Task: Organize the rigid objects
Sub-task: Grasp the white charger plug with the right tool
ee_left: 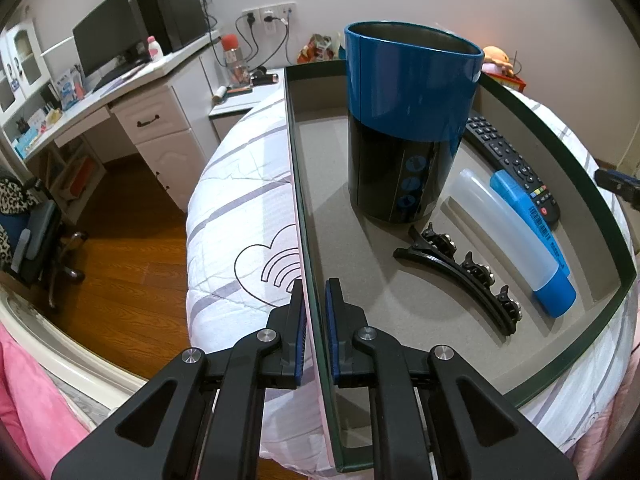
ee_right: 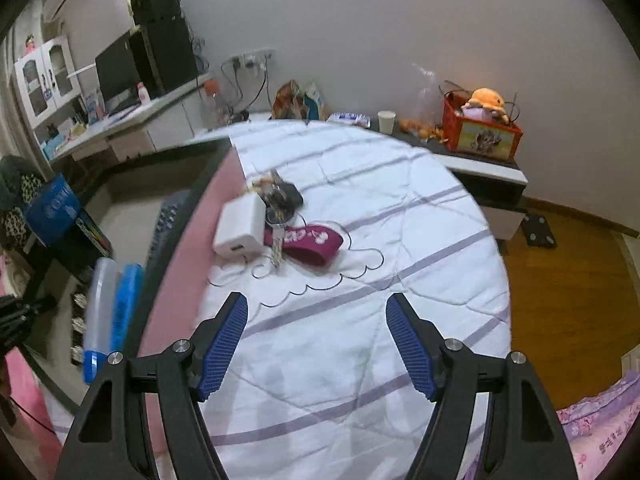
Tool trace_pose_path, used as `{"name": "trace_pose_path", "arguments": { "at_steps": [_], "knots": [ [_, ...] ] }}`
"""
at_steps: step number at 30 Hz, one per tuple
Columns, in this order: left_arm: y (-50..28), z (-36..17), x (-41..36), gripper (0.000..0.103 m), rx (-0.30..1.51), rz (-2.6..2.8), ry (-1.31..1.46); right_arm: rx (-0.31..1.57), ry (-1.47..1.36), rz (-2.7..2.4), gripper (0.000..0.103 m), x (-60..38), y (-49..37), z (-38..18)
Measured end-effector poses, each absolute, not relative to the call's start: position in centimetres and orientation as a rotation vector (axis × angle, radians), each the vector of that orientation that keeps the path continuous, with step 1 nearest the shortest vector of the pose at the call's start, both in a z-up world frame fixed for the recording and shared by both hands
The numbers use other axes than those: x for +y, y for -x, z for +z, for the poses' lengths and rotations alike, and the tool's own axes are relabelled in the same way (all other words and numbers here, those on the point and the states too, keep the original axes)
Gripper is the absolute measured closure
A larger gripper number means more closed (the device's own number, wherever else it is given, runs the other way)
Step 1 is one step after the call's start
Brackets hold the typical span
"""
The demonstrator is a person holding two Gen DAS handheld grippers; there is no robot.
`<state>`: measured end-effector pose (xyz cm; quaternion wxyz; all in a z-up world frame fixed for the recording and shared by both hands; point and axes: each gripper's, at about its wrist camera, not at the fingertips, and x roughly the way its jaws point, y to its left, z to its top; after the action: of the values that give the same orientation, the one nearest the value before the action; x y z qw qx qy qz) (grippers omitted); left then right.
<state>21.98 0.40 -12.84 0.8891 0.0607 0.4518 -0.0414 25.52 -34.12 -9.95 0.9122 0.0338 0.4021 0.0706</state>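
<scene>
My left gripper [ee_left: 314, 292] is shut on the left wall of a dark green box [ee_left: 298, 184] that rests on the bed. Inside the box stand a blue and black canister [ee_left: 404, 128], a black hair clip [ee_left: 460, 276], a clear tube with a blue cap [ee_left: 516, 240], a blue flat item [ee_left: 528, 212] and a black remote [ee_left: 508, 160]. My right gripper [ee_right: 316, 312] is open and empty above the quilt. Ahead of it lie a white charger [ee_right: 240, 228], a bunch of keys [ee_right: 280, 196] and a maroon strap [ee_right: 312, 244]. The box [ee_right: 160, 280] shows at the left, blurred.
The white striped quilt [ee_right: 360, 280] covers the bed. A white desk [ee_left: 132, 92] with a monitor stands at the left. A low cabinet [ee_right: 488, 176] holds a red box with a plush toy [ee_right: 484, 128] and a paper cup [ee_right: 386, 120]. Wooden floor lies beyond the bed.
</scene>
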Motion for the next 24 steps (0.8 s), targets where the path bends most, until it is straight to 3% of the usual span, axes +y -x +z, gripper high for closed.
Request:
{"name": "trace_pose_path", "arguments": {
  "at_steps": [24],
  "knots": [
    [-21.9, -13.1, 2.4, 0.090, 0.944, -0.072, -0.121, 0.849, 0.291, 0.376, 0.030, -27.5, -30.5, -10.9]
  ]
}}
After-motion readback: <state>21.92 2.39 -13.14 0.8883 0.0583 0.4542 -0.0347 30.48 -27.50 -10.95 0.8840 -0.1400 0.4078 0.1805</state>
